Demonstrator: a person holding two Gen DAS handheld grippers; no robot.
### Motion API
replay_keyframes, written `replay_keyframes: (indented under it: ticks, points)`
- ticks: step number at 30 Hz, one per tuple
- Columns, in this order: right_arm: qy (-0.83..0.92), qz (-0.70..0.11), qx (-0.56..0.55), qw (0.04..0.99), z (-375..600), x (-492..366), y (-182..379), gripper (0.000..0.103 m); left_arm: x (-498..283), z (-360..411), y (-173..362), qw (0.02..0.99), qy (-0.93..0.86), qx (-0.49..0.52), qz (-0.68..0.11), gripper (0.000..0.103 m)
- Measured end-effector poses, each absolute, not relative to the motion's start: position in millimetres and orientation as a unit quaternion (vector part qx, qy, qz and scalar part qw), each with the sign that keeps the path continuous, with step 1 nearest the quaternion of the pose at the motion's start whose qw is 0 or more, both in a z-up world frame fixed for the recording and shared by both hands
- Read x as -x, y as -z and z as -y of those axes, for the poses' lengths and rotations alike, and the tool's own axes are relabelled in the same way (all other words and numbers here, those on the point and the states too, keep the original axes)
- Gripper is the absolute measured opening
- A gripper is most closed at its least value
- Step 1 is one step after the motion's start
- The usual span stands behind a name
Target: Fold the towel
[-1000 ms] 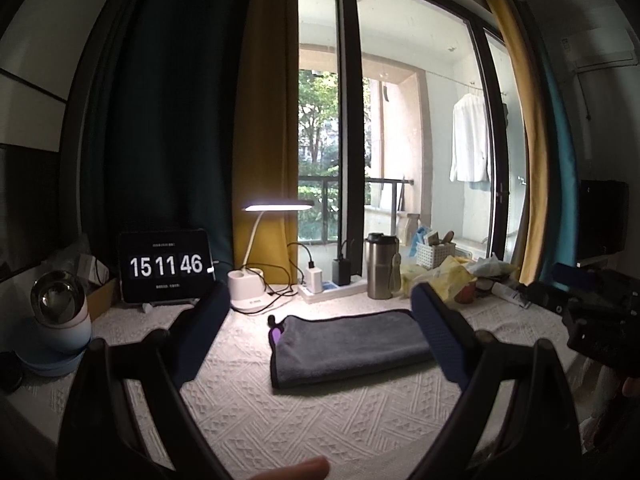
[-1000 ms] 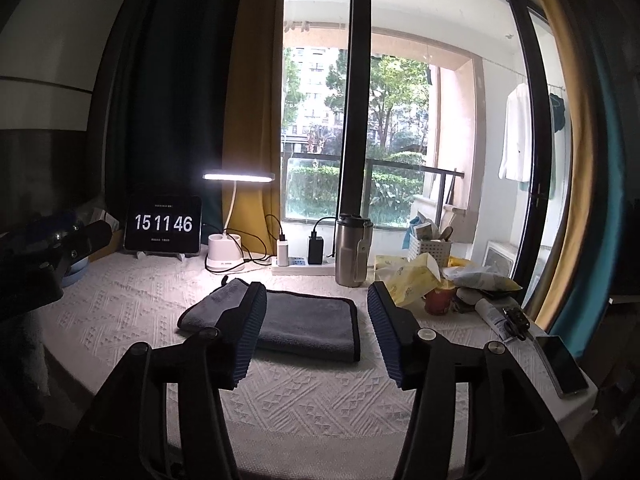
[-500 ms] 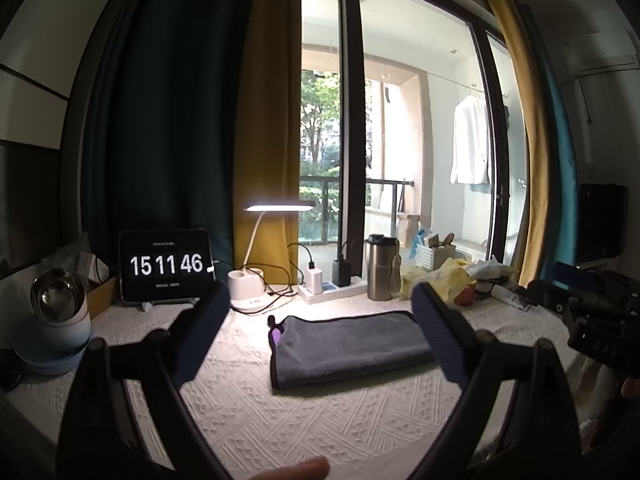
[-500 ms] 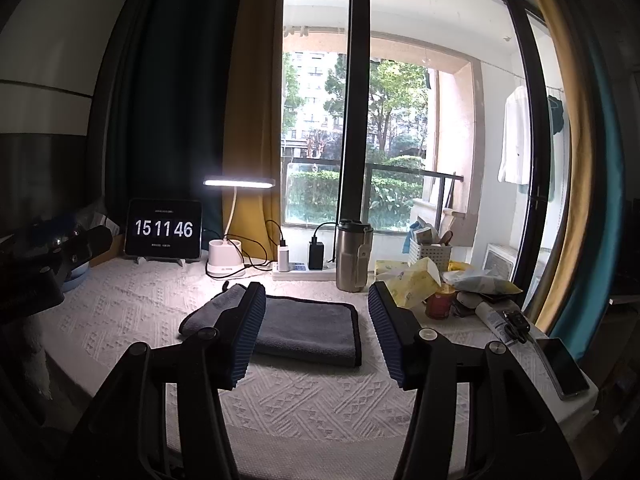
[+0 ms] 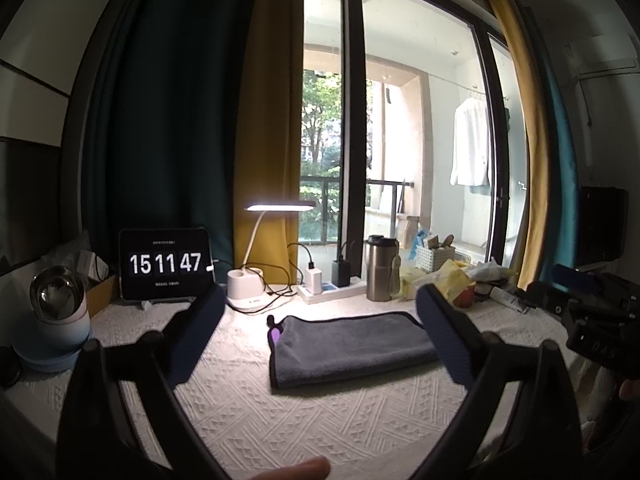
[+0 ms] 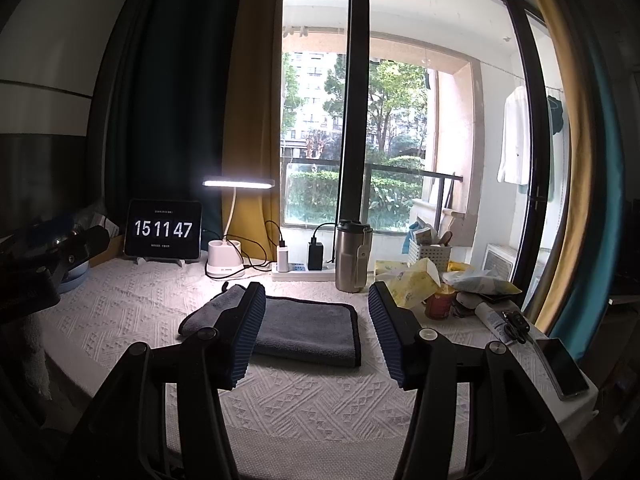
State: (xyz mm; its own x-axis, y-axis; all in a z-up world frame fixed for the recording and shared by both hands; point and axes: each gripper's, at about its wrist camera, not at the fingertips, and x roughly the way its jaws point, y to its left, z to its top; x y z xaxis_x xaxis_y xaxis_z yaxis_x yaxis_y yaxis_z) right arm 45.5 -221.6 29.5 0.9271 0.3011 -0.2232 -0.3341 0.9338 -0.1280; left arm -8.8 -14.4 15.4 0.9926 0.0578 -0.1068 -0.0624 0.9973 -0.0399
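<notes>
A grey towel [image 5: 352, 346] with a dark border lies folded flat on the white textured tablecloth [image 5: 280, 420]. It also shows in the right wrist view [image 6: 308, 330]. My left gripper [image 5: 320, 328] is open and empty, held back from the towel above the table's near side. My right gripper [image 6: 316, 320] is open and empty, also held back from the towel. The right gripper's body shows at the right edge of the left wrist view [image 5: 592, 312]. The left gripper's body shows at the left edge of the right wrist view [image 6: 44, 256].
Along the back stand a tablet clock [image 5: 166, 264], a lit desk lamp [image 5: 252, 292], a power strip with chargers [image 5: 332, 288] and a steel tumbler [image 5: 380, 268]. Packets and a basket [image 6: 432, 276] crowd the back right. A phone [image 6: 560, 366] lies at the right edge.
The clock has gone from 15 11 46 to 15 11 47. Both grippers have stayed open and almost still. The towel has not moved.
</notes>
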Motion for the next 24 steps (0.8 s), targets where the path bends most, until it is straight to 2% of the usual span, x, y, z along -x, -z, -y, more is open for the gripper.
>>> replay_keyframes:
  ticks: [24]
  points:
    - [-0.150, -0.107, 0.077, 0.980, 226.5, -51.5, -29.1, 0.057, 7.1, 20.3, -10.7, 0.997, -0.038, 0.024, -0.061, 0.097]
